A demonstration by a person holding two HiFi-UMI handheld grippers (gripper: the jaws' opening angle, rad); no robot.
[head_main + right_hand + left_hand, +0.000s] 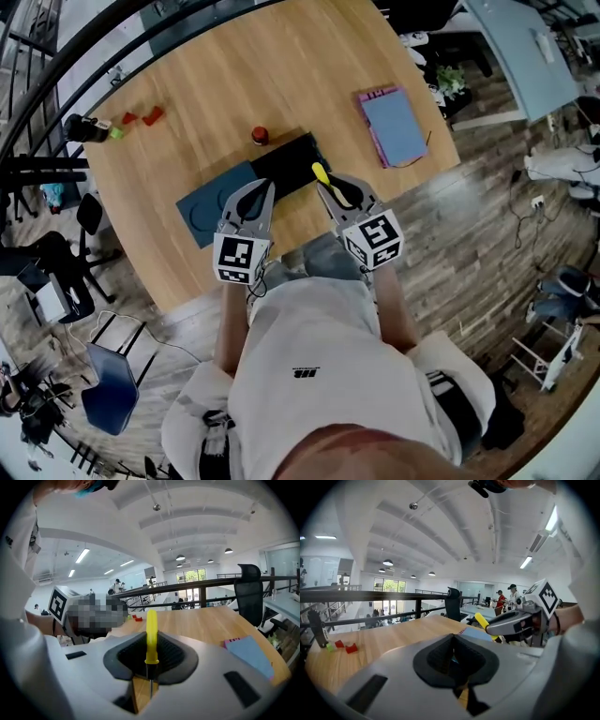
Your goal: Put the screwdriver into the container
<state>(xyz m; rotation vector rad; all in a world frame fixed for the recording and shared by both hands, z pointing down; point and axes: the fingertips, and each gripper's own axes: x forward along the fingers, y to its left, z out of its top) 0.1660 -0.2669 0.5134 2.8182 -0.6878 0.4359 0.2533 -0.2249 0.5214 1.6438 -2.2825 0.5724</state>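
Head view: the right gripper (330, 184) holds a yellow-handled screwdriver (321, 174) over the right end of the black container (284, 159), near the table's (234, 66) near edge.

Left gripper view: the left gripper's (453, 649) jaws are together, with nothing between them.

Right gripper view: the jaws are clamped on the screwdriver, its handle upright.

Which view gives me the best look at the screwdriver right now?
Right gripper view: the screwdriver, yellow handle and shaft, stands clamped between its fingers. Head and left gripper views show only its handle poking out.
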